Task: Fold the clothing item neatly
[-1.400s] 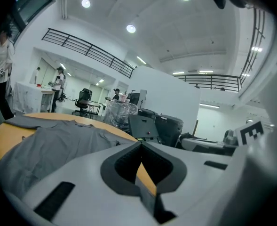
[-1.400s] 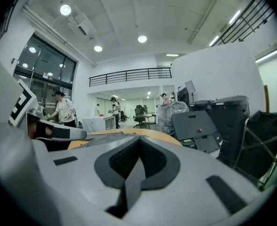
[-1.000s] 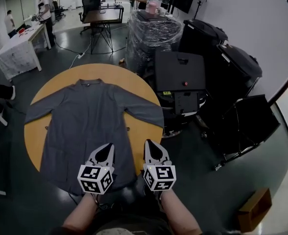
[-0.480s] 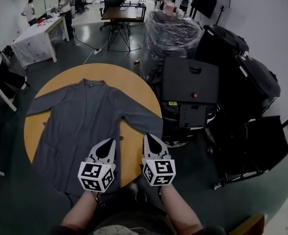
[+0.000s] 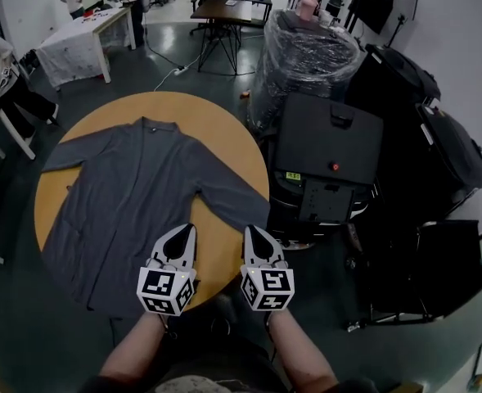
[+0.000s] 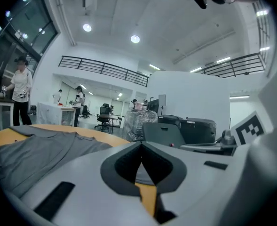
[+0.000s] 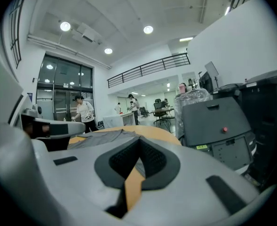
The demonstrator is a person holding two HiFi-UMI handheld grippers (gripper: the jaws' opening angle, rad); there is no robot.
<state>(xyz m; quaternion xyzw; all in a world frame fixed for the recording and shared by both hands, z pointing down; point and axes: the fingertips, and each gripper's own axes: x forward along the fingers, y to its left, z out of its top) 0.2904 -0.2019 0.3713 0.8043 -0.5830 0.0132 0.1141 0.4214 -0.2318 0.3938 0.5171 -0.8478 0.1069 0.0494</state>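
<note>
A grey long-sleeved garment (image 5: 134,203) lies spread flat on the round wooden table (image 5: 224,137), collar at the far side, sleeves out to both sides. Its cloth shows in the left gripper view (image 6: 30,149) and in the right gripper view (image 7: 105,138). My left gripper (image 5: 181,234) hovers over the table's near right edge, beside the garment's hem, jaws shut and empty. My right gripper (image 5: 254,234) hangs just past the table's right rim, near the right sleeve's cuff (image 5: 253,207), also shut on nothing.
Black equipment cases (image 5: 326,150) and a plastic-wrapped pallet (image 5: 306,51) crowd the table's right side. A white table (image 5: 77,43) with people stands at the far left. A dark desk with chairs (image 5: 224,11) is at the back.
Both grippers have shifted right along the table's near edge. The garment and table now sit further left in the head view; the cases have come closer.
</note>
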